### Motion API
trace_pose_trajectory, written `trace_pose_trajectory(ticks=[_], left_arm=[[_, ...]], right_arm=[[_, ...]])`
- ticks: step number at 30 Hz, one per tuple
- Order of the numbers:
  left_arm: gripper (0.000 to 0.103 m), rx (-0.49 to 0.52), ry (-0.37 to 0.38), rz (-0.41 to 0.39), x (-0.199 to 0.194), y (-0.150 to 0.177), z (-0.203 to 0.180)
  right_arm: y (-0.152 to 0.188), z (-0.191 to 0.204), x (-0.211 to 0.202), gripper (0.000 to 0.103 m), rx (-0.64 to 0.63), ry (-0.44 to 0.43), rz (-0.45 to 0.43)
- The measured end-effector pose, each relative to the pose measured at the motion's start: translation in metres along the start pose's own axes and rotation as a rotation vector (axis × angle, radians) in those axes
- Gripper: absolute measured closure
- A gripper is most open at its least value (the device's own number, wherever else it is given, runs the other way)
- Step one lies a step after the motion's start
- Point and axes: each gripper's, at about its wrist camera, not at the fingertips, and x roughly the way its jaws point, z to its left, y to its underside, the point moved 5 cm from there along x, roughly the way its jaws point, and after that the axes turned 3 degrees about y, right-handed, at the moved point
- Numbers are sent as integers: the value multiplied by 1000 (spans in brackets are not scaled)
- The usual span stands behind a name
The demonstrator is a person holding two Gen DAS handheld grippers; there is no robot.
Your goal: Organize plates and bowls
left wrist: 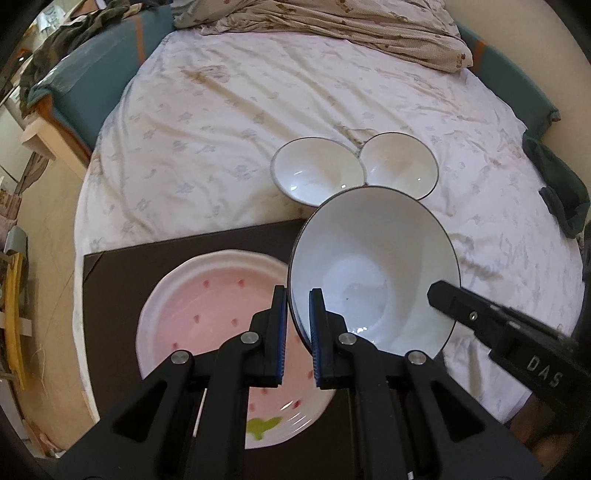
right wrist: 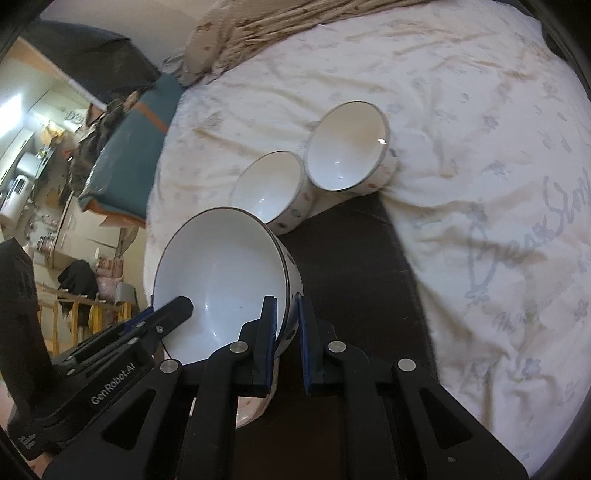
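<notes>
The bed sheet [left wrist: 221, 122], white with a faint pale-blue flower print, fills both views; in the right wrist view it carries large faded script that begins "Bear", the rest of which you cannot read. A crumpled beige quilt [left wrist: 332, 26] lies at its far end.

On the sheet nearest you sits one dark brown board [left wrist: 122, 280]. One pink plate [left wrist: 207, 306] rests on it, scalloped at the rim, dotted with small red marks and bearing a green patch near its lower edge.

You are gripping one large bowl [left wrist: 373, 266] with both tools. It is white inside with a thin dark rim, tilted, and raised above the board with its left edge over the plate. Your left gripper [left wrist: 297, 332] is clamped on its near-left rim, one blue pad inside the wall and one outside. Your right gripper [right wrist: 282, 332] is clamped likewise on the opposite rim, where small blue marks show on the bowl's outer wall.

Two small bowls [left wrist: 317, 171] [left wrist: 400, 164] stand upright on the sheet beyond the board, side by side with rims touching; both are white with dark rims and a small floral print outside.

Readable writing: "DAS" on the right gripper's arm in the left wrist view, and "GenRobot.AI" on the left gripper's body in the right wrist view.

Count: three bowls, one plate, one board.
</notes>
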Motion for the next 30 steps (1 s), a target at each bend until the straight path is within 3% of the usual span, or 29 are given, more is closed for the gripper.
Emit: trace_pose_trajectory(ticks=[13, 20, 30], left_arm=[[95, -67, 24, 42, 1, 45, 68], [95, -83, 52, 76, 11, 57, 87], [95, -102, 36, 130, 31, 68, 107]], right_arm=[[39, 59, 27, 90, -171, -25, 52], [50, 66, 45, 90, -165, -55, 88], [63, 74, 69, 90, -189, -51, 147]])
